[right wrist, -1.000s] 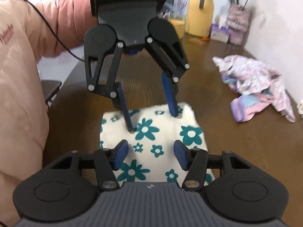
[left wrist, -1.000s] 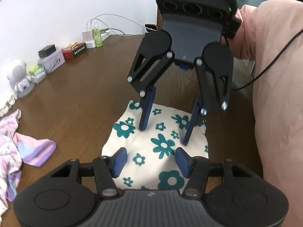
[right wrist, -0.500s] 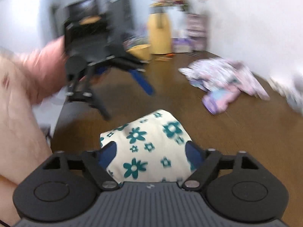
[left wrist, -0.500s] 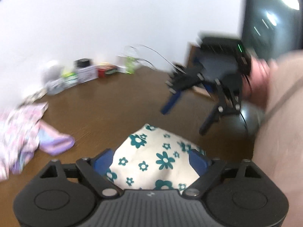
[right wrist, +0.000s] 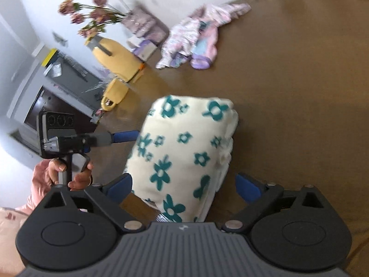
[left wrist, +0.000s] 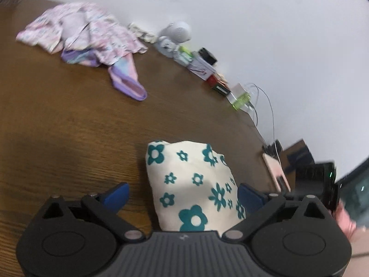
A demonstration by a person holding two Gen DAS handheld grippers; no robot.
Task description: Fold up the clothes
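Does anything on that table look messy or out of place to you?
Yes: the pink patterned garment lies crumpled in a heap on the far side of the wooden table, one purple cuff trailing out. The flowered cloth is by contrast a neat folded bundle. Nothing looks spilled or damaged.

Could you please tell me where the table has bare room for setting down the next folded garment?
Bare wood lies between the folded floral cloth and the crumpled pink garment. The wall edge is crowded: small boxes and a charger, with a yellow jug and flowers further along.
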